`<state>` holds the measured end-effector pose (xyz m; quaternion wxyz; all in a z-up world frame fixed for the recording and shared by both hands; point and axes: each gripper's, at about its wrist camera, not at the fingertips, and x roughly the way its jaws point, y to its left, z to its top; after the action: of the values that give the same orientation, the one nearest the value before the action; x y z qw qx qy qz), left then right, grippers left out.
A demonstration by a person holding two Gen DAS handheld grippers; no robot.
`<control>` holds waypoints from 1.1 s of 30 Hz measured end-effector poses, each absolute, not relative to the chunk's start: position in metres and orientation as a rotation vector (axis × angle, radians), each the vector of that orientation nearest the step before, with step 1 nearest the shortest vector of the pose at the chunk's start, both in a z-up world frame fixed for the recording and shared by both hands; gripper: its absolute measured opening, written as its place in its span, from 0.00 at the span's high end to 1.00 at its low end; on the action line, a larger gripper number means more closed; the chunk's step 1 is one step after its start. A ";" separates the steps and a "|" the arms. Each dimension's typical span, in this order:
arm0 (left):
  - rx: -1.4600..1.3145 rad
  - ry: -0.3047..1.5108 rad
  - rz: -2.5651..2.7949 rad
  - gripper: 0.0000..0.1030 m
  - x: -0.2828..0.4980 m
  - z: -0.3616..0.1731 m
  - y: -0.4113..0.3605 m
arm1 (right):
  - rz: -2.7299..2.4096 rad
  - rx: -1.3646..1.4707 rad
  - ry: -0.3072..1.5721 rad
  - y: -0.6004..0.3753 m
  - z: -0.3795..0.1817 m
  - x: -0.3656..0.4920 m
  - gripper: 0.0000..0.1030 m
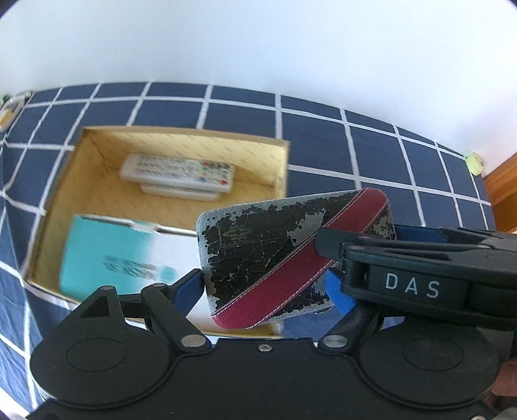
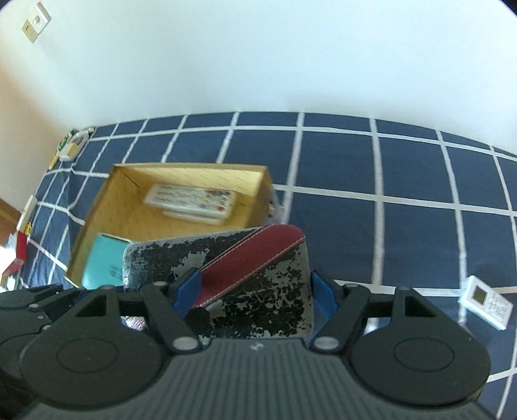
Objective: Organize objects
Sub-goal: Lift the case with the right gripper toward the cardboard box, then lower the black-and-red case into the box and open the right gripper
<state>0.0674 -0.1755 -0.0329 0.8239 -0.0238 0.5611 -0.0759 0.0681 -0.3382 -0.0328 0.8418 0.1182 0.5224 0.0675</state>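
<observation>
the worn wallet (image 1: 274, 258) hangs clenched between both claws, left claw (image 1: 268, 284) and right claw (image 2: 255, 292); next, lowering it into the cardboard box (image 1: 181, 135).

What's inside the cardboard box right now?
Inside the cardboard box: two stacked white remotes and a teal-and-white carton. The held wallet covers the box's near right corner.

place: home, likely a bedroom | surface: bed under navy sheet (image 2: 339, 168) with white grid | wall: plain white, socket (image 2: 36, 21) high up | trim: wooden furniture edge (image 1: 504, 181) | clutter: cardboard box (image 1: 64, 181) with remotes (image 1: 177, 171), small white handset (image 2: 484, 302) on sheet
</observation>
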 end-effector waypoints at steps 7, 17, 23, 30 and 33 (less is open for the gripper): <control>0.002 1.181 -0.205 0.22 0.082 -0.028 -0.126 | 0.098 0.291 1.069 -0.285 -0.030 0.082 0.29; 0.012 1.211 -0.238 0.22 0.111 -0.032 -0.079 | 0.045 0.326 1.079 -0.239 -0.033 0.106 0.29; 0.012 1.228 -0.241 0.22 0.141 -0.037 -0.061 | 0.035 0.331 1.091 -0.223 -0.037 0.134 0.29; 0.036 1.285 -0.250 0.22 0.182 -0.064 -0.051 | 0.023 0.363 1.132 -0.214 -0.061 0.174 0.29; 0.050 1.327 -0.260 0.22 0.196 -0.083 -0.049 | 0.009 0.384 1.168 -0.213 -0.080 0.189 0.29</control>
<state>0.1961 -0.0488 -0.0827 0.7798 0.0233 0.6139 -0.1205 0.1888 -0.2135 -0.0800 0.8169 0.1799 0.5480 0.0043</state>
